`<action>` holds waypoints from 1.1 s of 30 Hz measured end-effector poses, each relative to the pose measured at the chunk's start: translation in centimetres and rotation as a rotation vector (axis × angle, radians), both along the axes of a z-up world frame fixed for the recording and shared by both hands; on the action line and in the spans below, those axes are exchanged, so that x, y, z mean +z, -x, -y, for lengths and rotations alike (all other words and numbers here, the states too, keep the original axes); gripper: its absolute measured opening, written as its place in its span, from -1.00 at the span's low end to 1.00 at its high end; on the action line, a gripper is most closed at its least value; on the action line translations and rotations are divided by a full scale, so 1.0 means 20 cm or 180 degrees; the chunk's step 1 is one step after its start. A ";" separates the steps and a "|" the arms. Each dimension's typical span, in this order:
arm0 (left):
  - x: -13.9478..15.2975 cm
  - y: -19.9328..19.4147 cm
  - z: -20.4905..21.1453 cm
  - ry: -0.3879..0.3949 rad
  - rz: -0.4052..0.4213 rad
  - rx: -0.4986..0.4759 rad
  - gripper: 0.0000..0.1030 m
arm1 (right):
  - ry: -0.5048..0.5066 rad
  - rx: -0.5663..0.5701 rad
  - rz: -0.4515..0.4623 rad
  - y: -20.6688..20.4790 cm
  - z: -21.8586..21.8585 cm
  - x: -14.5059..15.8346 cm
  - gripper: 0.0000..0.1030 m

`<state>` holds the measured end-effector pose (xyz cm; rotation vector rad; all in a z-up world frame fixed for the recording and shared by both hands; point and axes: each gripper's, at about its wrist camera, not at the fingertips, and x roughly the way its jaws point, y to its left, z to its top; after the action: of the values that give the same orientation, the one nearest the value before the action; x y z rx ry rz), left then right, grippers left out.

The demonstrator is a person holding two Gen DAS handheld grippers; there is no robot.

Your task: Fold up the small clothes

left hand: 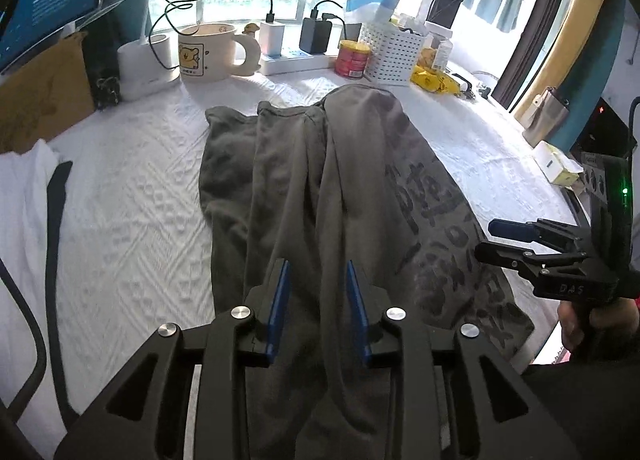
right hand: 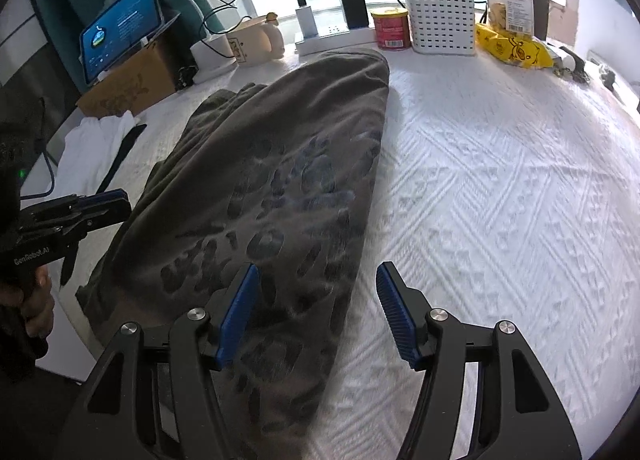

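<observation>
A grey-green shirt (left hand: 304, 188) with dark printed lettering lies folded lengthwise on the white quilted table cover (left hand: 132, 196). My left gripper (left hand: 318, 300) hovers over its near end, blue pads apart; a fabric ridge runs beneath the gap and neither pad presses it. In the right wrist view the shirt (right hand: 280, 164) stretches away from the near edge. My right gripper (right hand: 318, 304) stands wide open above the shirt's right border, holding nothing. Each gripper shows from the side in the other's view: the right gripper (left hand: 494, 238) and the left gripper (right hand: 120, 202), each held by a hand.
Along the far edge stand a cream mug (left hand: 206, 52), power strip with chargers (left hand: 296, 58), red can (left hand: 352, 58), white basket (left hand: 394, 52) and yellow packet (left hand: 434, 80). A tablet (right hand: 120, 30) on a cardboard box and a white garment (right hand: 96, 140) sit at left.
</observation>
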<state>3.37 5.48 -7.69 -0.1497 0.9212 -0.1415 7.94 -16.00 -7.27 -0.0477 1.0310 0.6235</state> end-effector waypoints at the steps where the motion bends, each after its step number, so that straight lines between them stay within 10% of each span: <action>1: 0.00 -0.01 0.00 0.0004 0.0008 0.0007 -0.27 | -0.0003 0.0004 -0.0002 -0.01 0.00 0.00 0.26; 28: -0.14 -0.73 -0.19 0.0024 -0.0068 -0.0183 -0.13 | 0.0080 -0.0089 0.0055 -0.43 -0.09 -0.05 0.26; 33: -0.15 -0.80 -0.22 0.0231 -0.0033 -0.0278 -0.99 | 0.0031 -0.0098 0.0049 -0.48 -0.12 -0.04 0.26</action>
<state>19.39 9.86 -10.71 -0.1777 0.9337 -0.2553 17.62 -13.68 -8.09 -0.0450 1.0183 0.5894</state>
